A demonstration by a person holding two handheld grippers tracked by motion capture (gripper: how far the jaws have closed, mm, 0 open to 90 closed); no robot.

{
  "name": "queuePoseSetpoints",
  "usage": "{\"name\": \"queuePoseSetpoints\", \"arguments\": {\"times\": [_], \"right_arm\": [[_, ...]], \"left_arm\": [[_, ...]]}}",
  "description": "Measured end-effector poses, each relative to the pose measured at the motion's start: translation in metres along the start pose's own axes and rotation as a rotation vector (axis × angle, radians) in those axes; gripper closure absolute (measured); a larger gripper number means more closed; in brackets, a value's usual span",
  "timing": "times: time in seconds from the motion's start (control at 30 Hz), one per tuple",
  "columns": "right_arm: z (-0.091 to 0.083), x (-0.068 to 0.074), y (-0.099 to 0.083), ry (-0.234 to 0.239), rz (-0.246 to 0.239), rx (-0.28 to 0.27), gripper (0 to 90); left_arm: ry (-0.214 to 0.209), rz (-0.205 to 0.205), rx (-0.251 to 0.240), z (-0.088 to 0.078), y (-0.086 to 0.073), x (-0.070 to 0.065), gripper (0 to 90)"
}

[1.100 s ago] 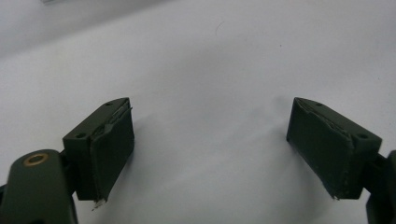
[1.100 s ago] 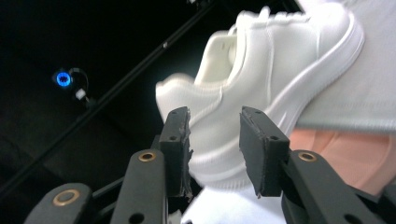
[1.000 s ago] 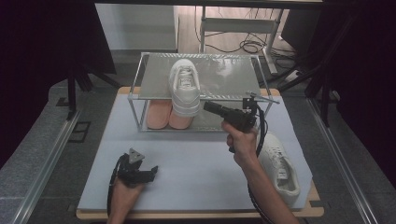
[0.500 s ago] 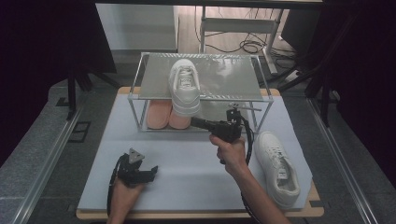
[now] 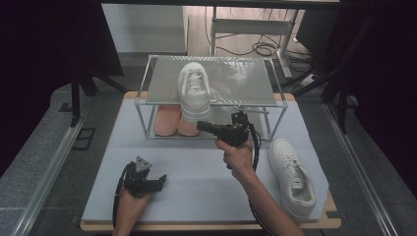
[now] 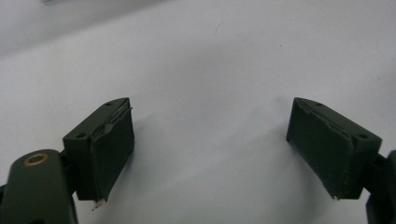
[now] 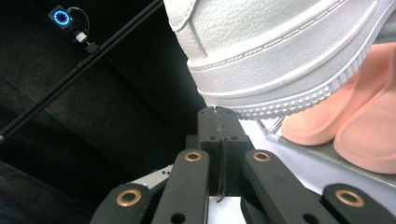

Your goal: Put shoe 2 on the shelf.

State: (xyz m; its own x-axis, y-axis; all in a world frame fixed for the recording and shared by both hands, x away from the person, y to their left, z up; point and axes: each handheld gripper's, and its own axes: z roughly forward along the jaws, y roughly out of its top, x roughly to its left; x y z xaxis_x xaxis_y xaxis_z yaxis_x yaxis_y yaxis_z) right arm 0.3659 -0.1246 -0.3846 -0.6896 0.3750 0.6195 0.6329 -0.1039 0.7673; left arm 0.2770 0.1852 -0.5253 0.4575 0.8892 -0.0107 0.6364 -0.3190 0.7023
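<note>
A white sneaker point(image 5: 195, 92) lies on the rack's silver top shelf point(image 5: 236, 86), its heel overhanging the front edge. Beneath it, a pair of peach slippers point(image 5: 169, 120) sits on the lower level. My right gripper point(image 5: 201, 126) is shut with nothing in it and points left, just in front of and below that heel. In the right gripper view the closed tips point(image 7: 218, 116) sit right under the sneaker's sole point(image 7: 280, 51), with the slippers point(image 7: 355, 130) beside them. A second white sneaker point(image 5: 293, 175) lies on the table at the right. My left gripper point(image 5: 155, 179) rests open near the front left, with its jaws point(image 6: 210, 144) spread over bare table.
The rack's metal frame point(image 5: 142, 115) stands at the back of the white table top point(image 5: 196, 196). A dark rail point(image 7: 93, 51) and a small blue ring light point(image 7: 61, 17) show in the dark background of the right gripper view. Chairs and cables lie beyond the table.
My right gripper has moved left and slightly down, from the rack's front right corner to just under the top sneaker's heel. The left gripper has stayed put.
</note>
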Motion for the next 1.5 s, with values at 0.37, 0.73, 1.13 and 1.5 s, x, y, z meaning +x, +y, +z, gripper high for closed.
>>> {"name": "queuePoseSetpoints", "arguments": {"times": [0.37, 0.73, 1.13, 1.5], "right_arm": [[0.017, -0.002, 0.006, -0.032, -0.018, 0.011, 90.0], [0.041, -0.007, 0.015, -0.061, -0.048, 0.019, 90.0], [0.061, -0.011, 0.019, -0.06, -0.021, 0.016, 90.0], [0.055, -0.016, 0.022, -0.136, -0.038, -0.02, 90.0]], "left_arm": [[0.0, -0.001, -0.001, 0.0, 0.0, 0.0, 15.2], [0.0, 0.0, -0.001, 0.0, 0.0, 0.0, 15.3], [-0.001, 0.0, -0.001, 0.0, 0.0, 0.0, 15.3], [-0.001, 0.0, -0.001, 0.0, 0.0, 0.0, 15.4]]}}
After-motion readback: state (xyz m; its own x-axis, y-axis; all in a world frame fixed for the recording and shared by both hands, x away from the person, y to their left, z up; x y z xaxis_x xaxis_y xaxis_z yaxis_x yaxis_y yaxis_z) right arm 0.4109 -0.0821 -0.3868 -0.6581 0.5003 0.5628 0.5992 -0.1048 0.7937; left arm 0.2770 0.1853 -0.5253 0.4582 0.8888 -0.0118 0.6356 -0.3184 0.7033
